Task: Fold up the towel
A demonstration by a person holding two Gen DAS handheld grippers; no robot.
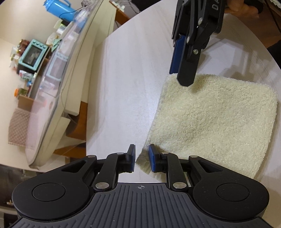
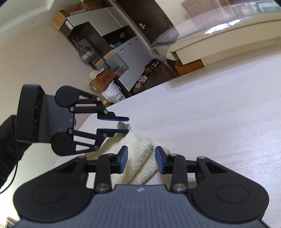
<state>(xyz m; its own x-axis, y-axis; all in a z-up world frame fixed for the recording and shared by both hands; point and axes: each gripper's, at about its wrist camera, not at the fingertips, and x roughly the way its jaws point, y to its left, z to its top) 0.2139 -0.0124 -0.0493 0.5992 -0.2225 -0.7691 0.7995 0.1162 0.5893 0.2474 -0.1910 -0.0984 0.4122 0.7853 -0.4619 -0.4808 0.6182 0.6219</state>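
Observation:
A cream terry towel (image 1: 216, 121) lies folded flat on the white table (image 1: 126, 84). My left gripper (image 1: 141, 158) is open, its jaws on either side of the towel's near corner, low over the table. My right gripper (image 1: 181, 75) hangs over the towel's far left corner, fingertips just at the edge. In the right wrist view the right gripper (image 2: 140, 160) is open above the towel's edge (image 2: 140, 154), and the left gripper (image 2: 127, 124) is open around the towel's other corner.
The table's left edge (image 1: 91, 98) drops to the floor. A second pale table with a clear cover (image 1: 58, 82) stands to the left, with toys and a blue jug (image 1: 56, 7) beyond. White buckets (image 2: 113, 93) and boxes stand on the floor past the table's far edge.

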